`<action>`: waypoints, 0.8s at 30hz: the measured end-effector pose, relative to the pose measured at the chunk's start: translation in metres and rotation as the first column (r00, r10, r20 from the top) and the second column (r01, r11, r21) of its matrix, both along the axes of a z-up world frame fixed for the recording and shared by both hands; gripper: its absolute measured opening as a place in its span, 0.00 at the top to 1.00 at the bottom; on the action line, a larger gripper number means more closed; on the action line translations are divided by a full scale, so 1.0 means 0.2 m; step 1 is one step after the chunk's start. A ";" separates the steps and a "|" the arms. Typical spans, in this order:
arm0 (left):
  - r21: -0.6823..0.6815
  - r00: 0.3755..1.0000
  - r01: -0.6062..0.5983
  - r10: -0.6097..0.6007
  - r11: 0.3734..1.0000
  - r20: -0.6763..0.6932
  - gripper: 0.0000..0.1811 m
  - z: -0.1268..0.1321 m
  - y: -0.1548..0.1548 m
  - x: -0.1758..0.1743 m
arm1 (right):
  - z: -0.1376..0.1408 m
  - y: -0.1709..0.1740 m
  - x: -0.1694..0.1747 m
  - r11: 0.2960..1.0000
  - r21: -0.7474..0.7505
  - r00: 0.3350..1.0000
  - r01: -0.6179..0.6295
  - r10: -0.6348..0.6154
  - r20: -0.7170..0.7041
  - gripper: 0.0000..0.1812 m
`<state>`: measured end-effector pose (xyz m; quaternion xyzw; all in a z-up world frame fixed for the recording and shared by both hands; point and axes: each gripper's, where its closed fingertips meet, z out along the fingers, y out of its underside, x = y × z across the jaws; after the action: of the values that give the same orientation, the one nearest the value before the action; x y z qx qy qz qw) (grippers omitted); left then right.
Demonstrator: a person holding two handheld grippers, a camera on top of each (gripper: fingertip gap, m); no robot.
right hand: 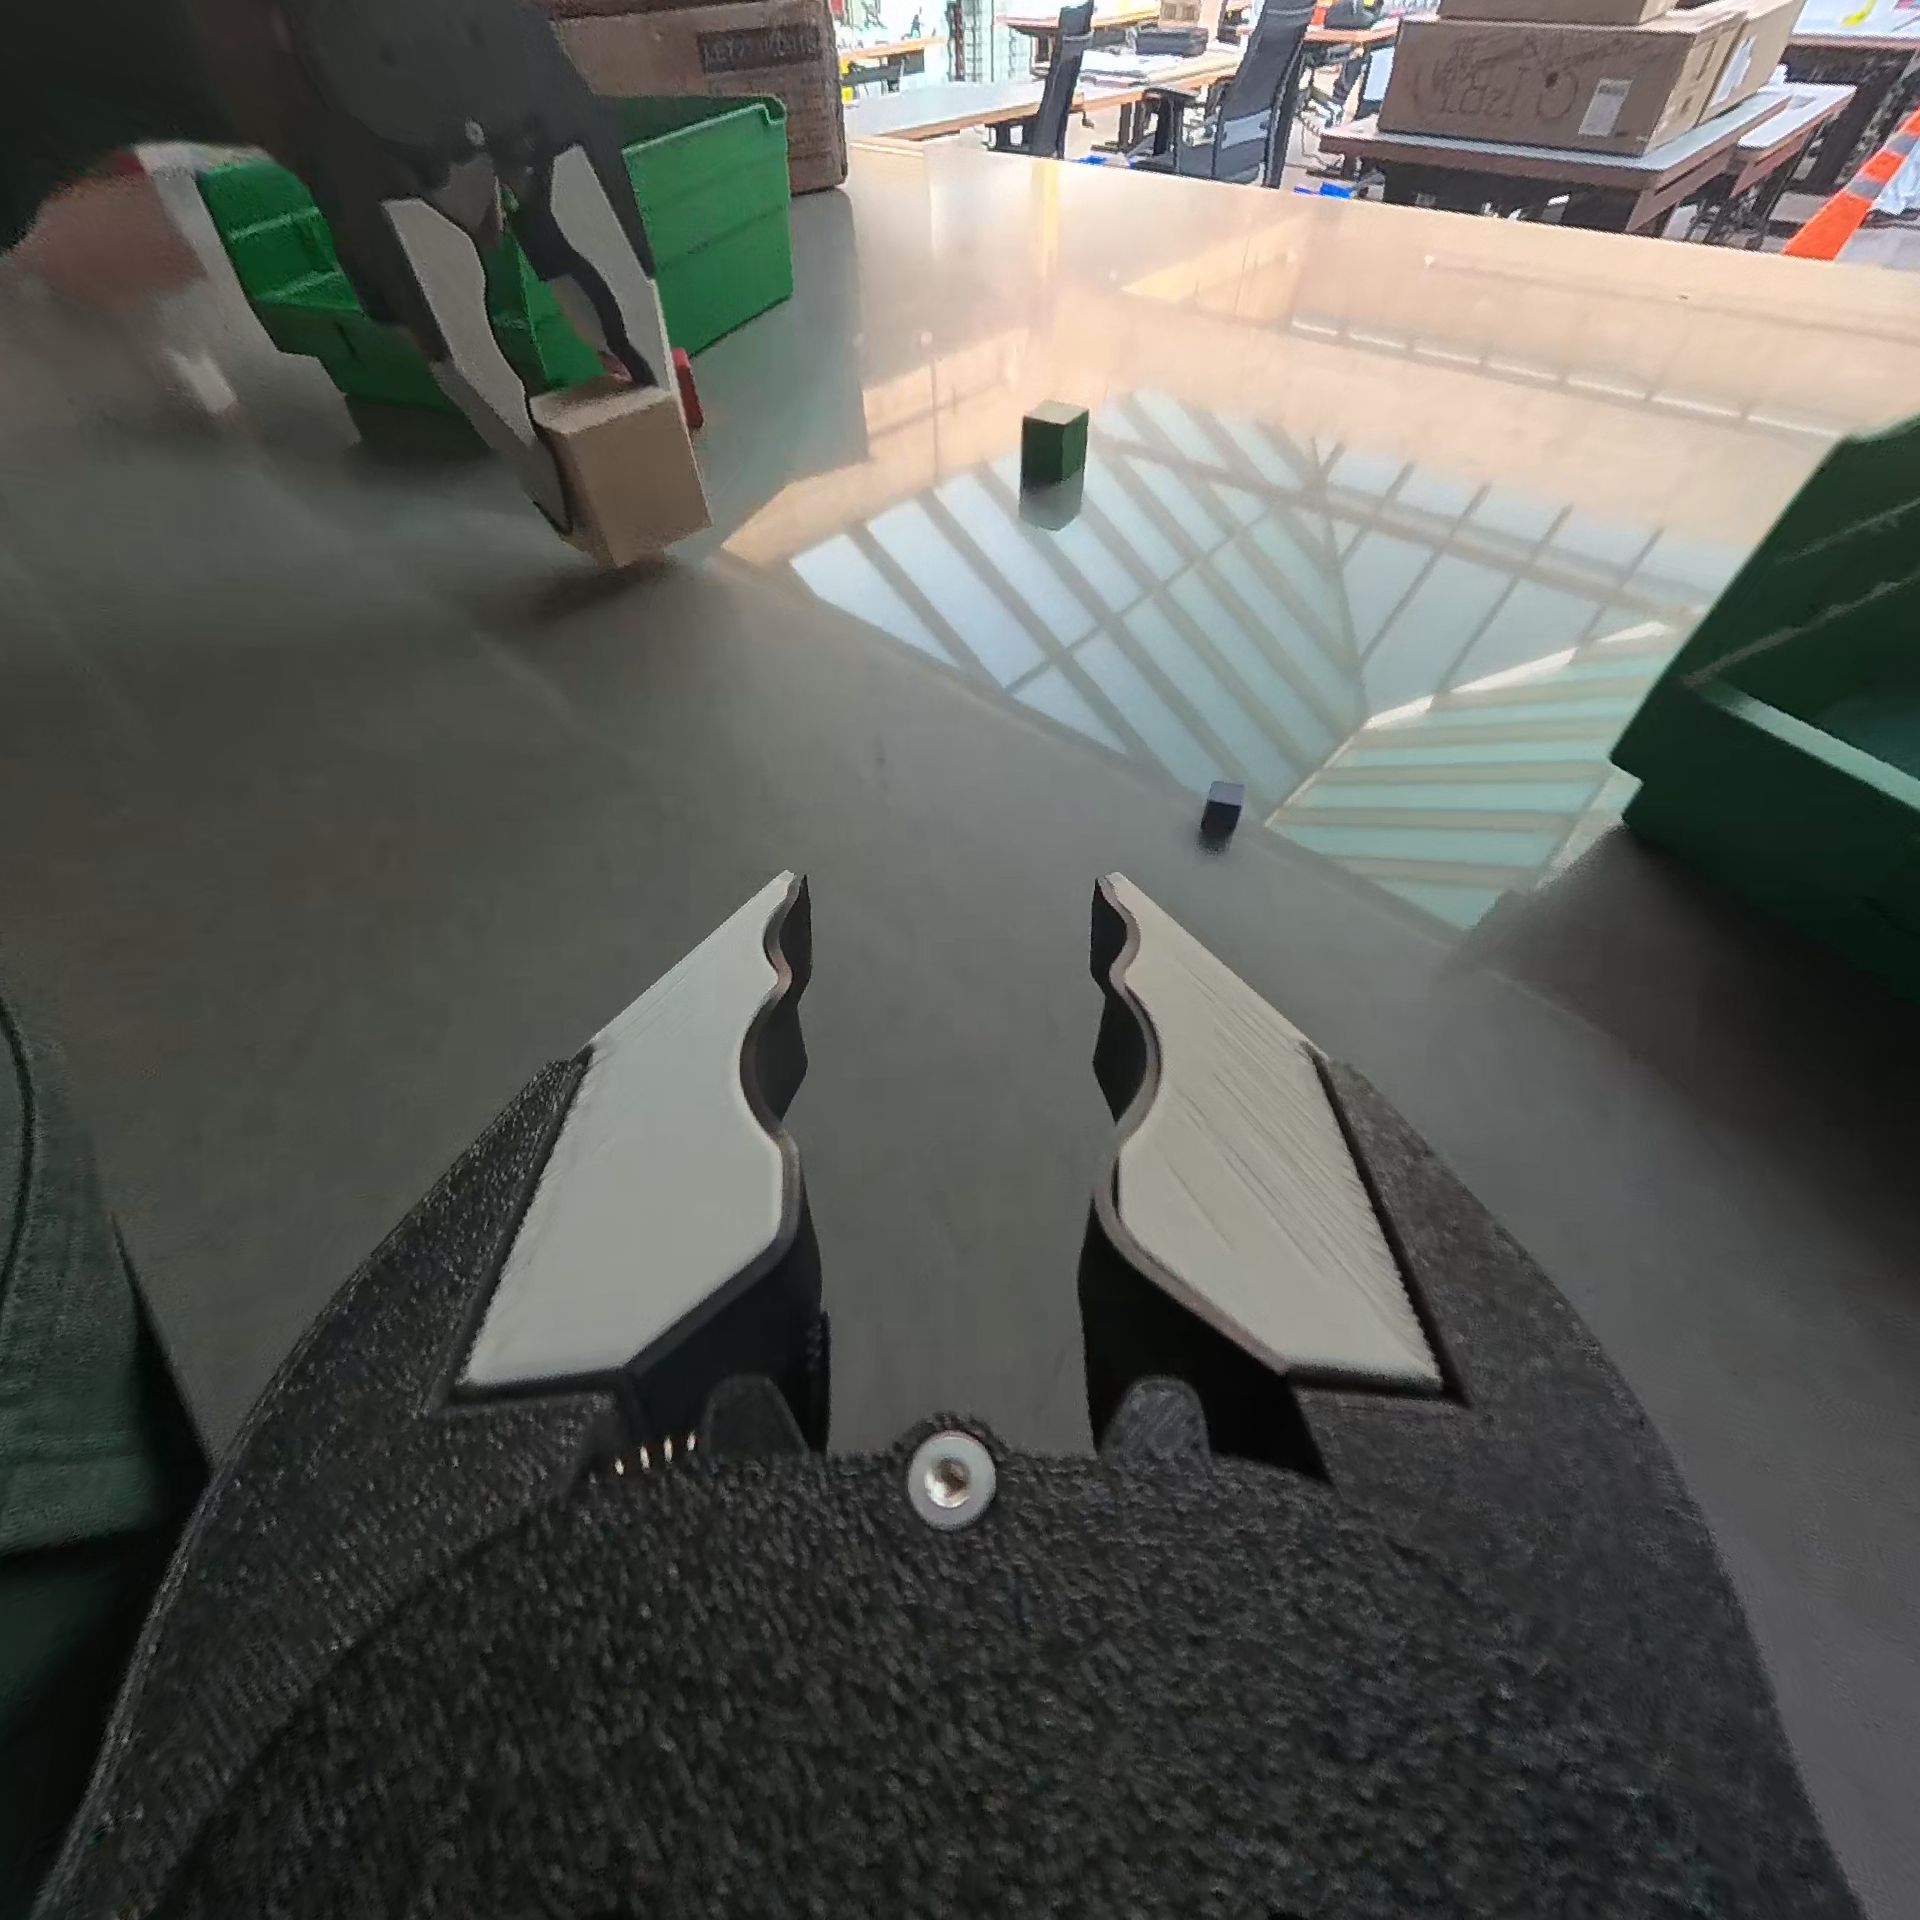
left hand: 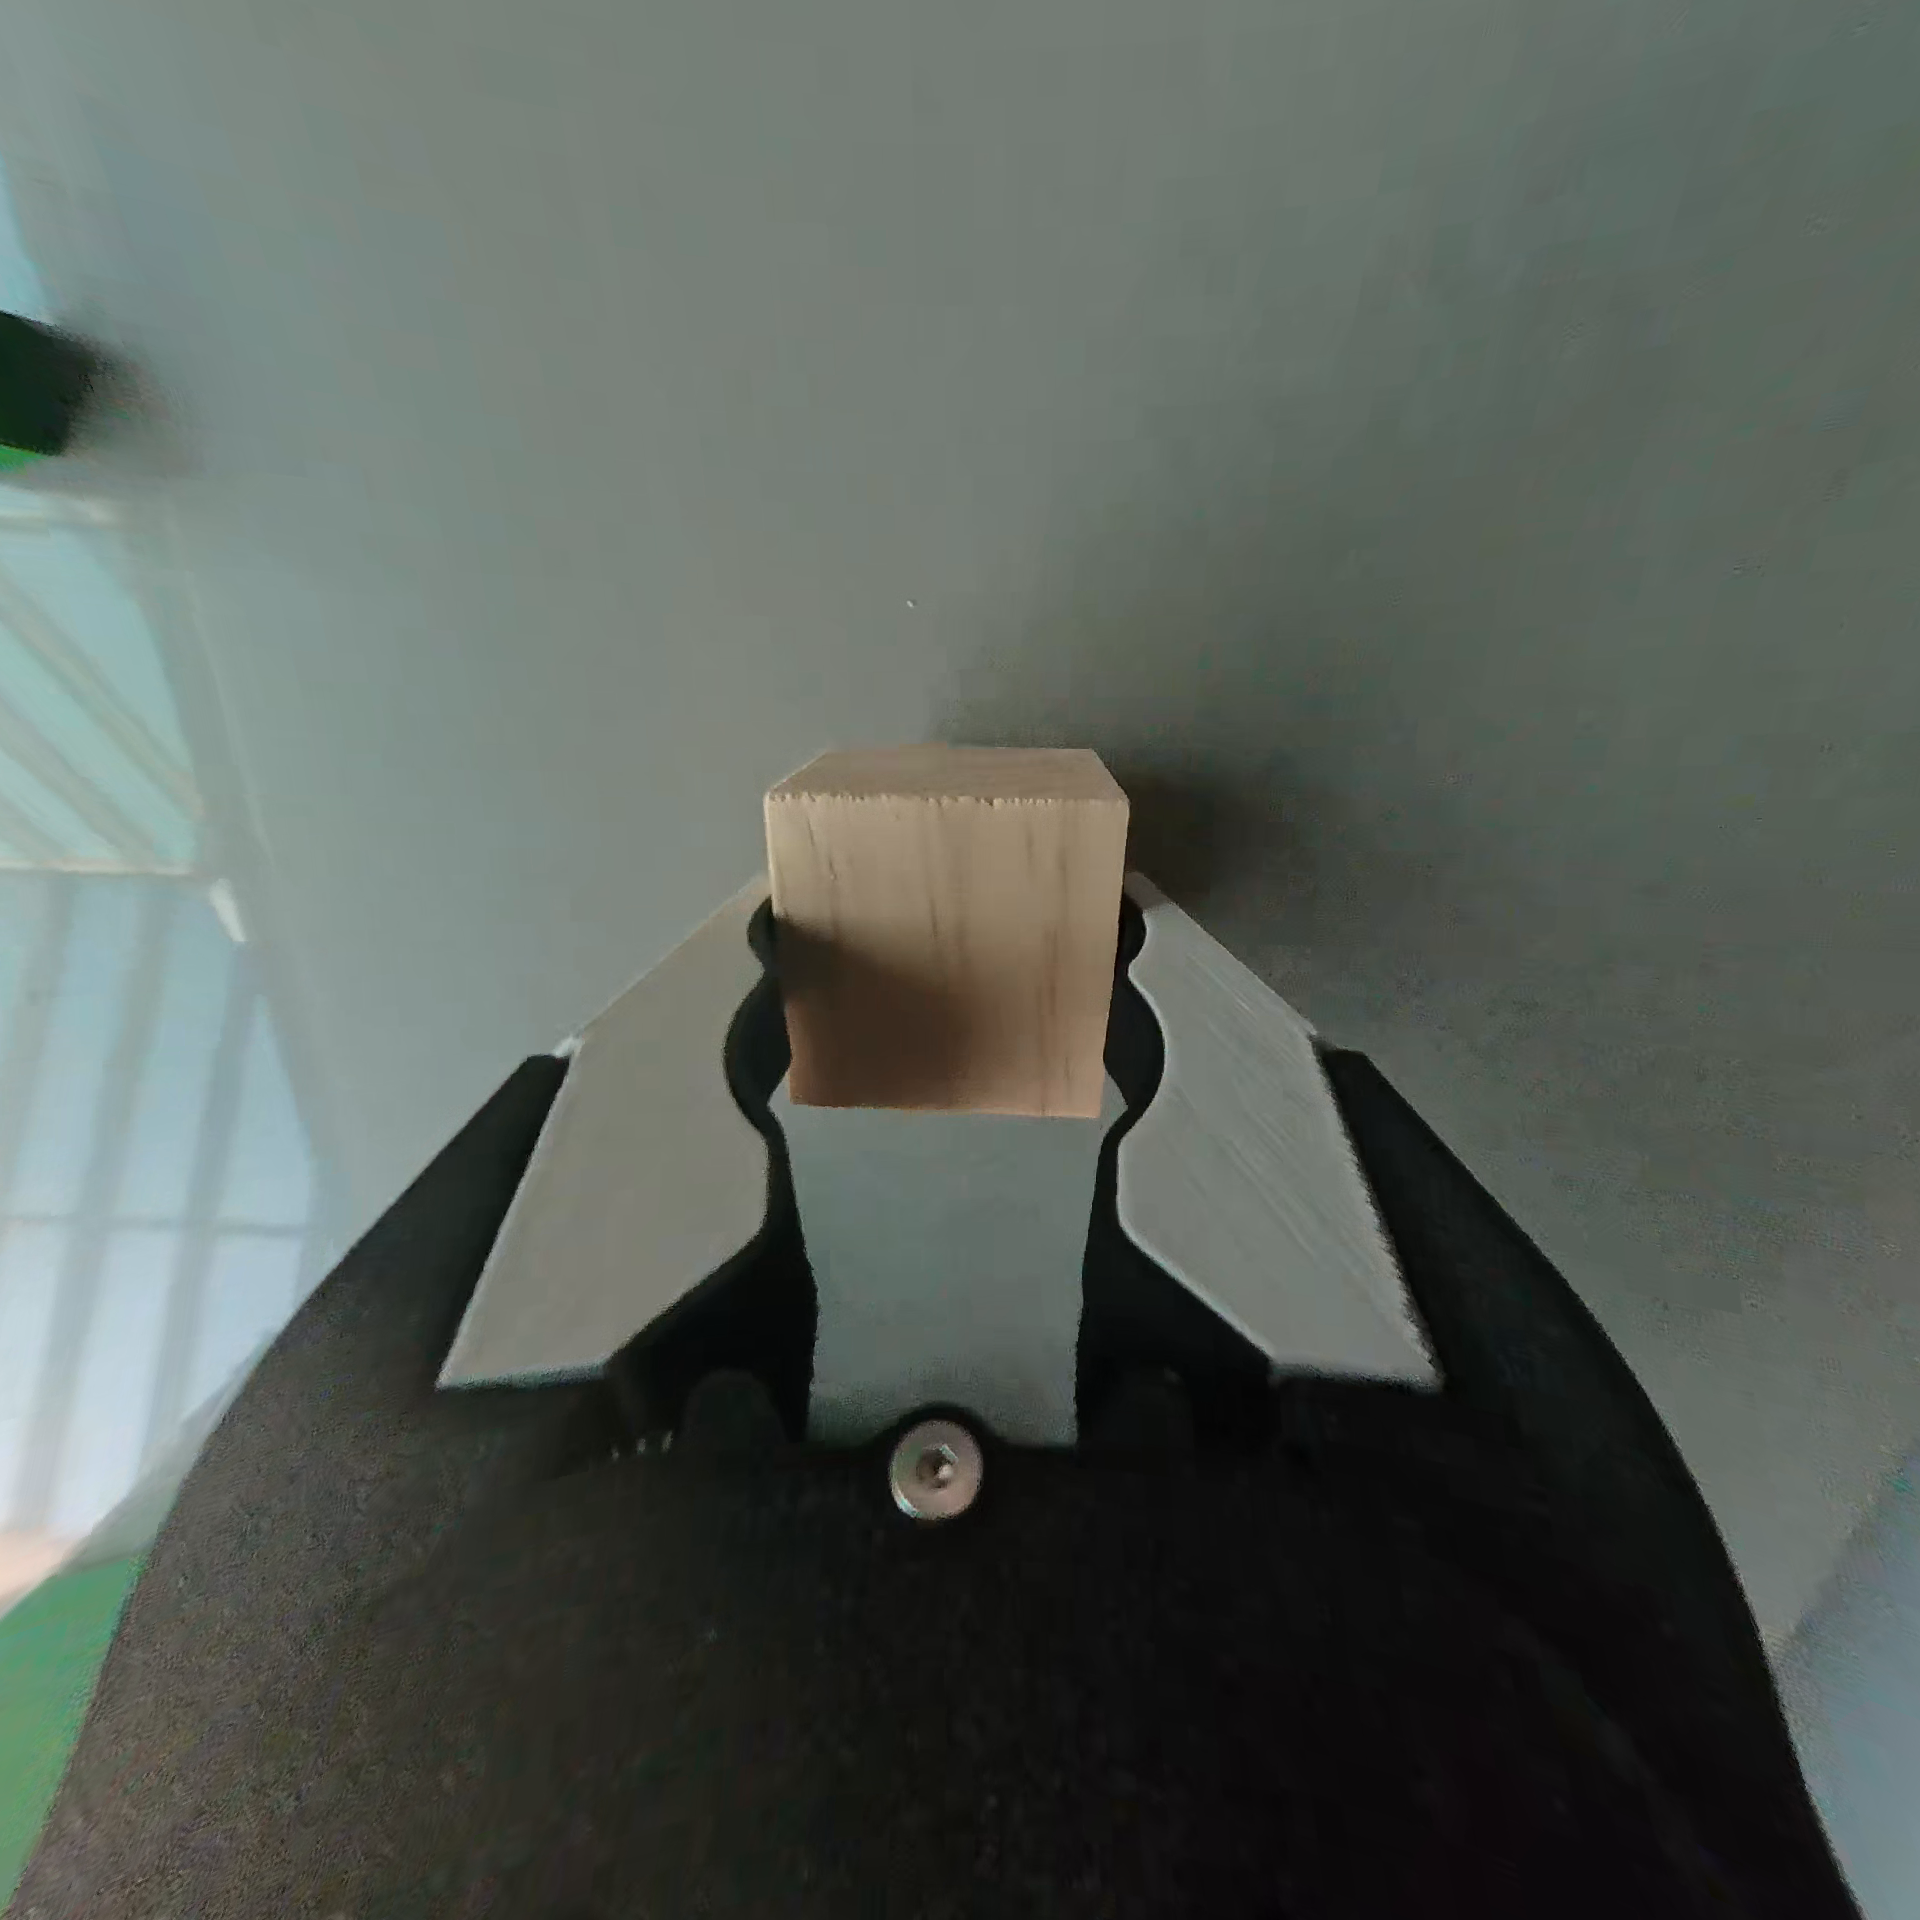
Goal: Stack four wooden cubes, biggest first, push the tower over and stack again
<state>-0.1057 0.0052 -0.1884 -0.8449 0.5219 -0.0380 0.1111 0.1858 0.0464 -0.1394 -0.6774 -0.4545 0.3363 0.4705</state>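
Note:
My left gripper (left hand: 945, 914) is shut on a plain wooden cube (left hand: 940, 935) and holds it just above the grey table (left hand: 1039, 416). The right wrist view shows the same gripper (right hand: 613, 468) at the far left with the wooden cube (right hand: 623, 483) tilted close over the table. My right gripper (right hand: 948, 904) is open and empty, low over the table. A small dark blue cube (right hand: 1222, 806) lies ahead of it to the right. A green cube (right hand: 1054, 444) stands farther off. A red piece (right hand: 684, 382) peeks out behind the wooden cube.
A green bin (right hand: 717, 197) stands at the far left behind the left gripper. Another green bin (right hand: 1787, 769) stands at the right edge. Cardboard boxes (right hand: 1558, 73), desks and chairs are beyond the table's far edge. A dark object (left hand: 36, 395) shows at the left wrist view's edge. The grippers' ends are close to 30 centimetres from one another.

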 end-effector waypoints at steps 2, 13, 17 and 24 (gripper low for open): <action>0.003 1.000 -0.009 0.009 1.000 0.000 0.68 -0.03 -0.01 0.01 | 0.00 0.00 -0.02 1.000 0.003 1.000 -0.011 0.011 0.005 0.70; 0.019 1.000 0.003 -0.004 1.000 0.024 0.64 -0.03 0.00 0.03 | 0.00 -0.01 -0.01 1.000 -0.001 1.000 -0.016 0.016 0.014 0.69; 0.088 0.987 -0.014 0.000 0.996 0.159 0.59 0.16 0.12 0.10 | 0.01 -0.01 0.00 1.000 0.000 1.000 -0.006 0.006 0.010 0.69; 0.138 0.982 -0.120 0.097 0.983 0.161 0.61 0.25 0.61 0.06 | 0.01 -0.03 0.01 1.000 -0.003 1.000 0.003 -0.003 -0.003 0.69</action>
<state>-0.0943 0.1274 -0.1392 -0.8562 0.4662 -0.0584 0.2148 0.1882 0.0404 -0.1381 -0.6782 -0.4526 0.3372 0.4706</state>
